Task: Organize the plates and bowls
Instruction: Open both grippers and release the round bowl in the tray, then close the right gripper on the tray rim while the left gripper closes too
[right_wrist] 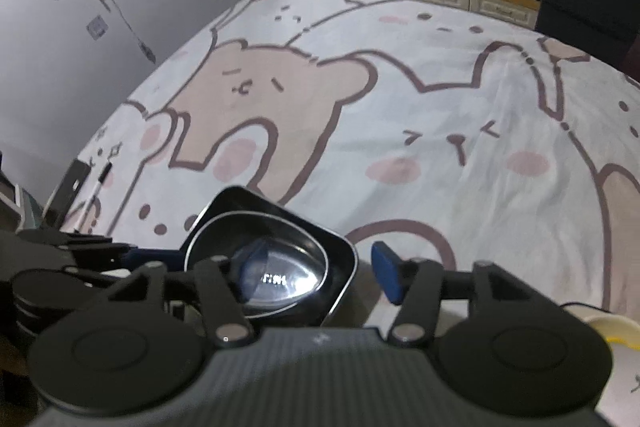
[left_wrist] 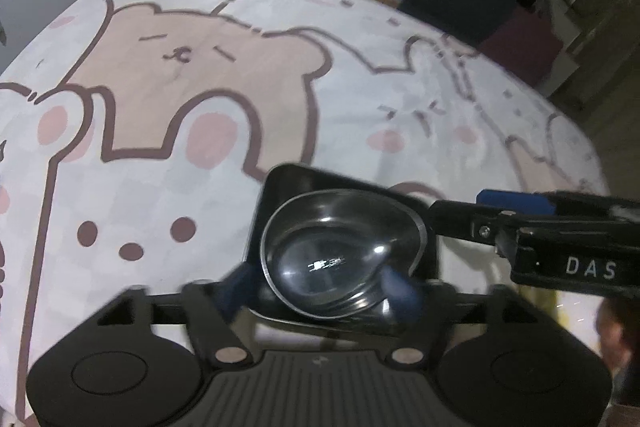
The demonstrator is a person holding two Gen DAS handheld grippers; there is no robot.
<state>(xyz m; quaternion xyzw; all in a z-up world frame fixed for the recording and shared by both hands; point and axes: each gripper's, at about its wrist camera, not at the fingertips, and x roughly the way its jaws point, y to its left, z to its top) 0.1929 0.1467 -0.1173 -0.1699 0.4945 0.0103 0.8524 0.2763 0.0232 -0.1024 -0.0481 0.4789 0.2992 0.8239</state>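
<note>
Two dishes sit nested just ahead of my left gripper (left_wrist: 320, 285) in the left wrist view: a round clear glass bowl (left_wrist: 340, 251) resting mouth-up inside a black square plastic dish (left_wrist: 280, 187). One corner of the square dish points away from me across the cartoon bear-print cloth (left_wrist: 200, 67). My blue pads are spread apart, one on each side of the bowl's near rim, and I cannot tell whether either touches it. My right gripper (left_wrist: 516, 205) reaches in from the right, level with the bowl's far edge.

From the right wrist, the same nested pair lies ahead and left of centre, one corner aimed away. My right gripper (right_wrist: 320, 273) stands parted: the left pad overlaps the glass bowl (right_wrist: 280, 247), the right pad hangs over bare cloth (right_wrist: 400, 107), clear of the black dish (right_wrist: 240, 199).
</note>
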